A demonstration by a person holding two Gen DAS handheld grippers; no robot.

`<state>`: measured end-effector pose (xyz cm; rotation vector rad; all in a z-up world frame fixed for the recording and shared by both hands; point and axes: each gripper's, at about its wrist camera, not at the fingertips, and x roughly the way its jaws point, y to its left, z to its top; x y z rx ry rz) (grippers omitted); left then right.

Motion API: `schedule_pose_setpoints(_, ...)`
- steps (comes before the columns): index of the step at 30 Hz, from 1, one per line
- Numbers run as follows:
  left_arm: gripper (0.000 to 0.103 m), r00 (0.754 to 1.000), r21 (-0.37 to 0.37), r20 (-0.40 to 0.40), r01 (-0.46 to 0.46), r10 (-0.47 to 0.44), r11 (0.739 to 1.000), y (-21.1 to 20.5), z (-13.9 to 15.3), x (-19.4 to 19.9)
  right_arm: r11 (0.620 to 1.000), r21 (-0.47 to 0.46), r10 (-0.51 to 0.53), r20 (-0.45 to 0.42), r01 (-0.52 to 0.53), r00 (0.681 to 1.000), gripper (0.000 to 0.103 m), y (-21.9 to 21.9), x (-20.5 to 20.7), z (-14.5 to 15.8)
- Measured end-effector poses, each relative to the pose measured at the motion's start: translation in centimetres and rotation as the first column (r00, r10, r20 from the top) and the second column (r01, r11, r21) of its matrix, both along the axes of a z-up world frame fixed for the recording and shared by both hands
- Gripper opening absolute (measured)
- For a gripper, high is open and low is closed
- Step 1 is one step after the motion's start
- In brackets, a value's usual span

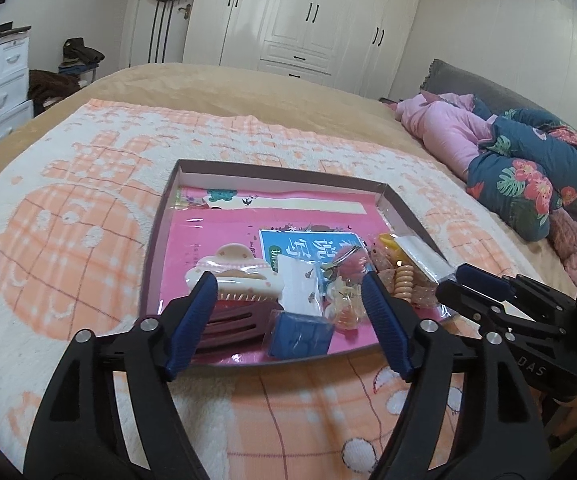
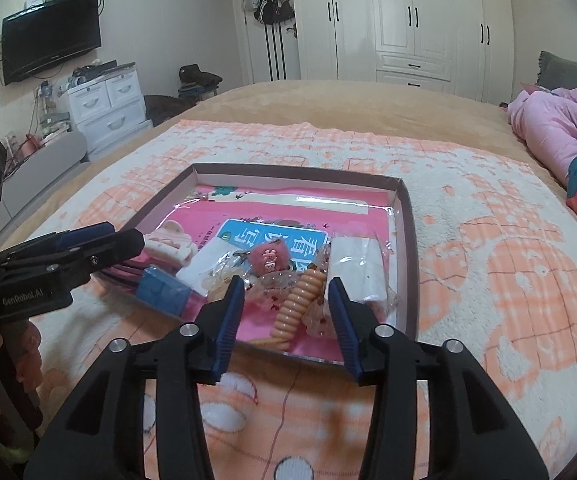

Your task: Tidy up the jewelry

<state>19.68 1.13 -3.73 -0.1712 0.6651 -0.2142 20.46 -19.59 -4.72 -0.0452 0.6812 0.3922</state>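
A shallow brown-rimmed box (image 1: 248, 169) (image 2: 404, 200) with a pink lining lies on the bed. At its near end lie a cream hair claw (image 1: 234, 268) (image 2: 168, 244), a maroon clip (image 1: 228, 326), a blue bagged item (image 1: 300, 334) (image 2: 162, 290), a pink charm (image 2: 270, 260), a peach spiral hair tie (image 1: 403, 282) (image 2: 298, 304) and a white packet (image 1: 420, 256) (image 2: 358, 268). My left gripper (image 1: 288, 280) is open over the claw and blue item. My right gripper (image 2: 286, 280) is open around the spiral tie; it shows in the left wrist view (image 1: 452, 280).
The box sits on a peach-and-white blanket (image 1: 88, 220) on a tan bed. Pink and floral bedding (image 1: 528, 168) is piled at the right. White wardrobes (image 2: 408, 20) stand behind; a white drawer unit (image 2: 104, 108) and a wall TV (image 2: 50, 36) are at the left.
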Motion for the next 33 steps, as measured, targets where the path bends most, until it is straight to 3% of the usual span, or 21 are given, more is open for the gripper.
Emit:
schedule_pose_setpoints(9,0.078,0.999,0.012,0.038,-0.005,0.005,1.0,0.1,1.3,-2.8,1.0,0.011,-0.004,0.049,0.003,0.999,0.063,-0.8,-3.4,1.4)
schedule_pose_setpoints(16,0.091,0.997,0.047,0.077,0.015,-0.019,0.999,-0.2,2.1,-5.7,0.999,0.032,-0.017,0.099,0.014,0.995,0.087,-1.7,-6.0,2.0)
schedule_pose_setpoints(20,0.092,0.993,0.056,0.12,0.004,-0.011,0.998,0.0,3.0,-7.4,0.999,0.053,-0.016,0.127,0.009,0.992,0.094,-2.2,-7.4,2.4)
schedule_pose_setpoints(33,0.092,0.988,0.037,0.153,-0.017,0.011,0.999,0.0,3.8,-10.3,0.994,0.095,-0.077,0.185,0.06,0.98,0.096,-3.2,-11.3,3.4)
